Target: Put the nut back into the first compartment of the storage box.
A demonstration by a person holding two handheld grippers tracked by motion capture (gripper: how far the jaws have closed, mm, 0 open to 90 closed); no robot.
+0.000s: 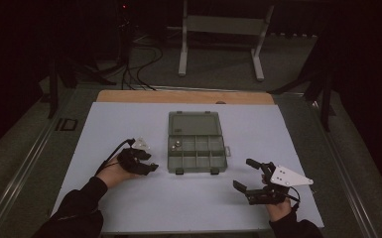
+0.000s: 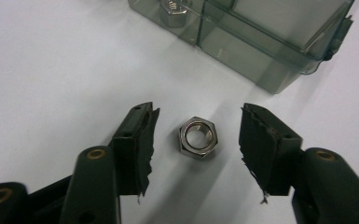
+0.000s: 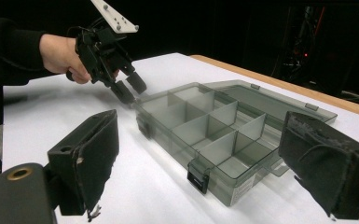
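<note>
Daylight-white tabletop [image 1: 129, 208] carries a clear compartment box [image 1: 197, 148] with its lid laid open. Just left of the box, a steel hex nut [image 2: 197, 137] lies flat on the sheet. The left gripper [image 2: 196, 135] is lowered around it, 2 fingers [image 2: 140, 140] on either side, apart from the nut and not yet pressing it. Another nut [image 2: 171, 7] sits inside a near compartment. The right gripper [image 1: 248, 174] rests near the box's right front corner, fingers spread, holding nothing.
</note>
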